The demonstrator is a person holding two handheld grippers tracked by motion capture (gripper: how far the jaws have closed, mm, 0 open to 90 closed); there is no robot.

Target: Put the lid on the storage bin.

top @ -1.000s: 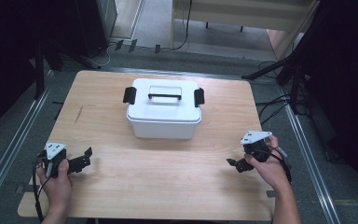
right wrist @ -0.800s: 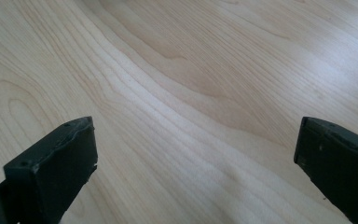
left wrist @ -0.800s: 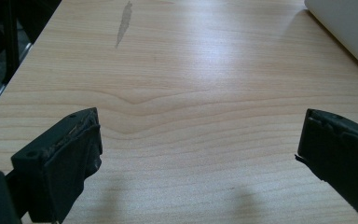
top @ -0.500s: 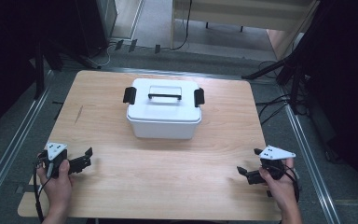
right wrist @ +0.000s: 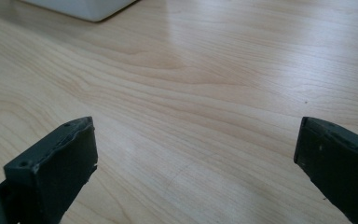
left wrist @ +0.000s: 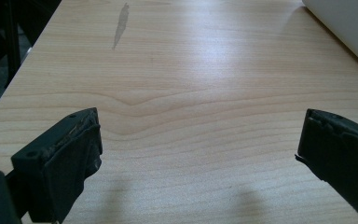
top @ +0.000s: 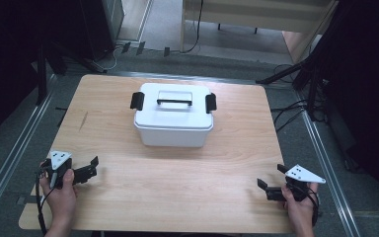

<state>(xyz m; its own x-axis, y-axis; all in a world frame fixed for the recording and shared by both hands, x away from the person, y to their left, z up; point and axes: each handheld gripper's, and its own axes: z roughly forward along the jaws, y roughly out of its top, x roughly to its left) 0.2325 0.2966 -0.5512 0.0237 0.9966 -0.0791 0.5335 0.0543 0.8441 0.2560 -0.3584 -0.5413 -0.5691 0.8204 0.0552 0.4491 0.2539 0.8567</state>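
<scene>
Resting low at the near corners of the wooden surface (top: 177, 177), the left gripper (top: 90, 169) and the right gripper (top: 270, 186) each hold their jaws wide with nothing between them, probably a ready stance. Ahead of both, well apart from either, sits the white lidded storage box (top: 173, 118), its black handle (top: 174, 101) and side latches (top: 137, 100) shut, midway between the grippers so either can reach.

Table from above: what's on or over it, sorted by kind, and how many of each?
White box with lid: 1
Black side clips, left and right: 2
Black lid handle: 1
Hand-held grippers, left gripper and right gripper, both open: 2
Total: 6
</scene>
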